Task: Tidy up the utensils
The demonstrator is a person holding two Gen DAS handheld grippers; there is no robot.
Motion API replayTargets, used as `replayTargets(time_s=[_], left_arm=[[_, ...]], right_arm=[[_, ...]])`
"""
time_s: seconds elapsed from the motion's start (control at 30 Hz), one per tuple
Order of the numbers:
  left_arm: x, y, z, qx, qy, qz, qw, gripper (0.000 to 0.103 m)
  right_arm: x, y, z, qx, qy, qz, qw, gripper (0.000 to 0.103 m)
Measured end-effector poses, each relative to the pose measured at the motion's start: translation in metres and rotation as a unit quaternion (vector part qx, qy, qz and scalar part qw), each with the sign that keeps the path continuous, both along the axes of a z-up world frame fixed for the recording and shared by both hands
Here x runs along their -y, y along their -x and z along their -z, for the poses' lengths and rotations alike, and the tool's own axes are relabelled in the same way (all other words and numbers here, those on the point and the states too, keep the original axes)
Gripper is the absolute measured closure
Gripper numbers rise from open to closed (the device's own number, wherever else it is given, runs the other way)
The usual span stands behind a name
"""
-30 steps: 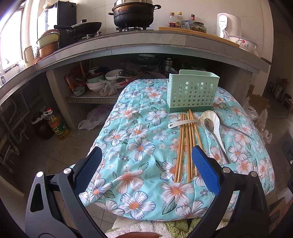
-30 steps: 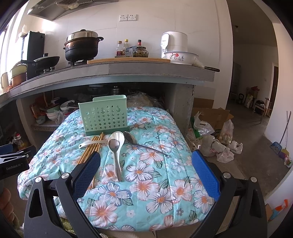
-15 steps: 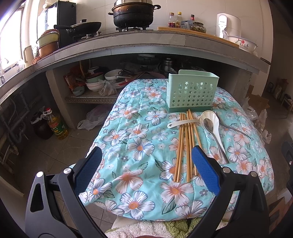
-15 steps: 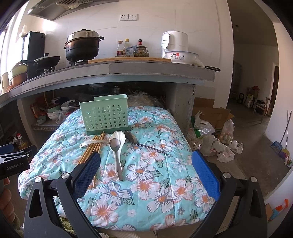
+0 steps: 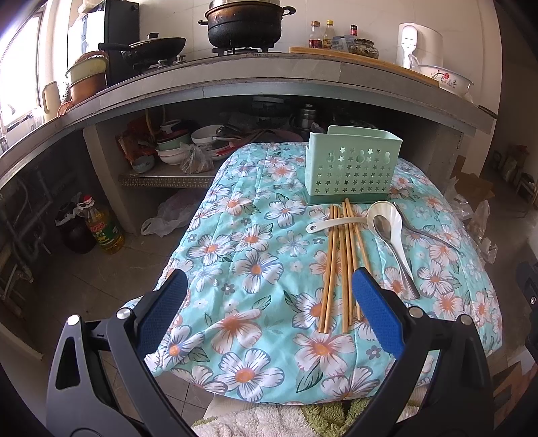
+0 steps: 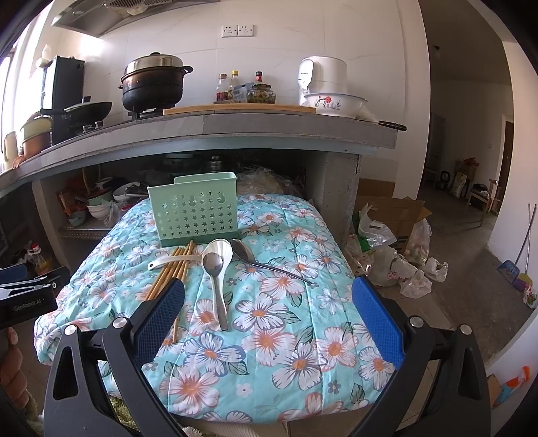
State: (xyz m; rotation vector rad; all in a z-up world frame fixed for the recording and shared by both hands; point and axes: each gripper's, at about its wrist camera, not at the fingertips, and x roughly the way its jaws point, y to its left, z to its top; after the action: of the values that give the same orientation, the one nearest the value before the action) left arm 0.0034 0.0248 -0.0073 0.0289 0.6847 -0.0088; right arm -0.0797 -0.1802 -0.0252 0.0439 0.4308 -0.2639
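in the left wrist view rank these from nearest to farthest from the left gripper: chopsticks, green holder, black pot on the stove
1. Chopsticks: on the floral cloth, near ends beside the right finger of the left gripper.
2. Green holder: upright, just beyond the chopsticks' far ends.
3. Black pot: up on the stove, on the counter behind.

green holder [image 5: 353, 168] upright | chopsticks [image 5: 343, 265], spoons [image 5: 391, 232] flat just before it

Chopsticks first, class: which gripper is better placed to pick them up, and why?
Probably the left gripper. It is open, and the chopsticks run up beside its right-hand finger. The right gripper, also open, points more at the metal spoon.
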Motion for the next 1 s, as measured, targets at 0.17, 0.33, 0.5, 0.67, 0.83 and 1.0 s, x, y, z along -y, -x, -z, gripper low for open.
replayTargets(time_s=[0.17,0.33,0.5,0.67,0.83,1.0], left_arm=[[0.0018,0.0003,0.0005,0.000,0.001,0.000,1.0000,0.008],[0.0008,0.0001,0.0003,0.000,0.001,0.001,1.0000,0.008],[0.0004,0.0002,0.0006,0.000,0.001,0.001,1.0000,0.008],[0.0016,0.0000,0.0009,-0.001,0.002,0.000,1.0000,0.008],[0.0013,0.0000,0.0013,-0.001,0.002,0.001,1.0000,0.008],[0.0003,0.0001,0.0015,0.000,0.002,0.001,1.0000,0.008]], right_arm=[[-0.0008,0.0001,0.0005,-0.001,-0.001,-0.001,1.000,0.006],[-0.0012,-0.0004,0.0004,-0.002,-0.001,-0.001,1.000,0.006],[-0.0021,-0.0003,0.0009,-0.002,-0.001,-0.001,1.000,0.006],[-0.0030,-0.0008,0.0014,-0.003,-0.002,-0.003,1.000,0.006],[-0.0039,-0.0012,0.0022,-0.005,-0.004,-0.004,1.000,0.006],[-0.0039,-0.0017,0.0026,-0.008,-0.006,-0.006,1.000,0.006]])
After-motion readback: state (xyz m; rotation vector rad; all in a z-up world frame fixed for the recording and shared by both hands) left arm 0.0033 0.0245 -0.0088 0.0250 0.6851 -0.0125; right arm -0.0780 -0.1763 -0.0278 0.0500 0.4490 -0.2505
